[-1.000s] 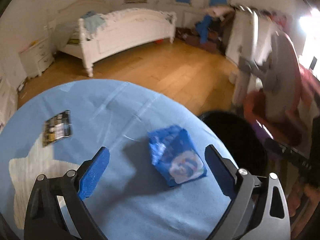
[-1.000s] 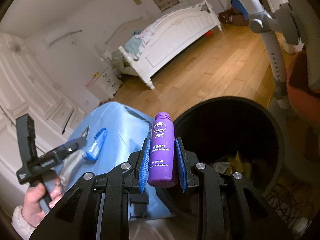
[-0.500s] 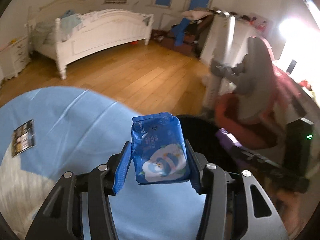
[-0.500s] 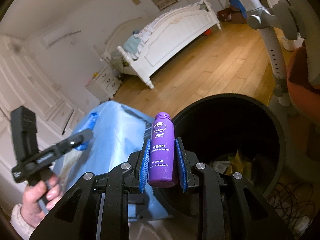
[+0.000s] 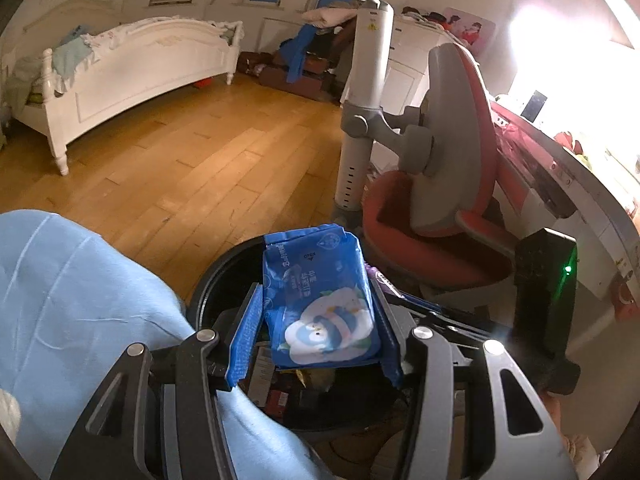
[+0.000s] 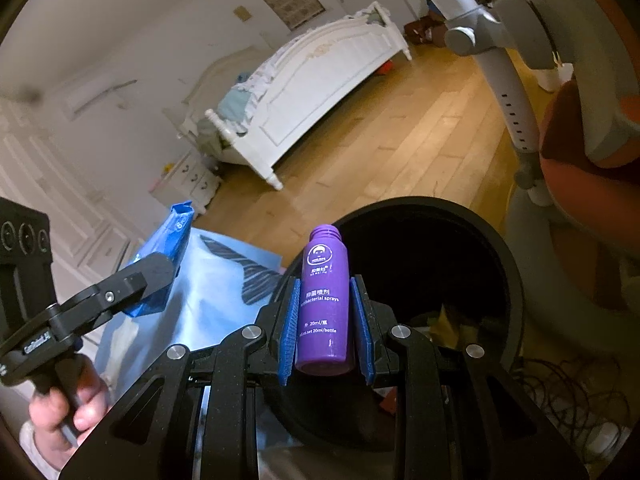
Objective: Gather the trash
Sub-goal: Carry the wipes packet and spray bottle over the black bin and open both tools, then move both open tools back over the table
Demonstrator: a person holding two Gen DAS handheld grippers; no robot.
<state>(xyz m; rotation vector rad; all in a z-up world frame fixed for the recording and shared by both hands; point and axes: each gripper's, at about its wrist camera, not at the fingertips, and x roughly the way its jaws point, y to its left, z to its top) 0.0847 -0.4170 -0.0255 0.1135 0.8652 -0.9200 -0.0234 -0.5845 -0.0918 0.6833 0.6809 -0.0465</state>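
A: A second ago the blue wet-wipe pack [image 5: 320, 300] lay flat on the blue-covered tabletop [image 5: 72, 300] between wide-open pads. Now the left claw [image 5: 316, 320] is clamped on it and has carried it off the cloth to the right, so it hangs over the near-left rim of the black trash bin [image 5: 224, 272].

B: And the other side?

A: The right claw [image 6: 326, 316] has hardly shifted. It is closed on the purple spray bottle [image 6: 325, 300], neck pointing away, with the bottle's far end over the bin's near-left edge [image 6: 516, 300].

B: So what counts as done?

A: Both pieces are lifted and brought to the bin, but neither is released. The bin already has wrappers and scraps at the bottom, so some collecting looks finished.

B: What is left?

A: I'd judge both drops are still to come: bring each item further over the opening and part the pads. The pack sits closer to the middle of the mouth in the left wrist view; the bottle looks nearer the rim, so it may need more reach to avoid clipping the edge.

B: Anything left on the tabletop?

A: Only bare blue cloth shows in these views; most of the surface is out of frame, so I cannot tell.
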